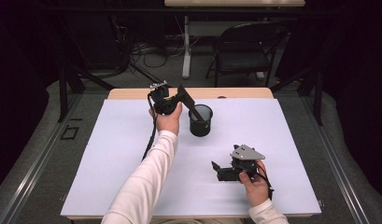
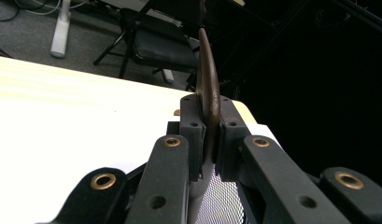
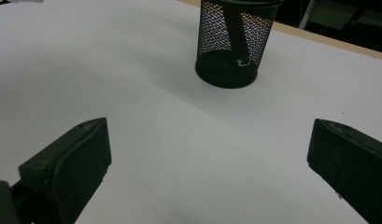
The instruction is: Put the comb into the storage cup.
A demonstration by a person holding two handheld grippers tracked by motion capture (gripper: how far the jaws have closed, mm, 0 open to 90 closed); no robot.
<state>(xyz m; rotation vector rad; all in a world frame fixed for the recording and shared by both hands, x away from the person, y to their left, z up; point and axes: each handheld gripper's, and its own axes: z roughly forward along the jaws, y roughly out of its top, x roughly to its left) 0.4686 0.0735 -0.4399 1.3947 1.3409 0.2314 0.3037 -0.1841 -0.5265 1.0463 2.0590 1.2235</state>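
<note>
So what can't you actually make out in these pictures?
- What the thin dark tool is: in the left gripper view it shows edge-on, its lower part hidden by the left gripper clamped on it.
- Its tip: in the high view, inside the black mesh cup, too small to read.
- The right gripper: its body is cut off by the bottom edge of the right gripper view.

Mesh cup (image 1: 200, 120) showing black, fine perforated grid pattern; flat tool (image 2: 209, 100) showing dark brown; left gripper (image 1: 181, 99) showing black, brass-coloured rivets on jaw arms; right gripper (image 1: 218, 169) showing black, grey plate on top; table sheet (image 1: 118, 154) showing plain white, pale wood edge behind; sleeve (image 1: 144, 182) showing white; chair (image 1: 247, 46) showing black.
</note>
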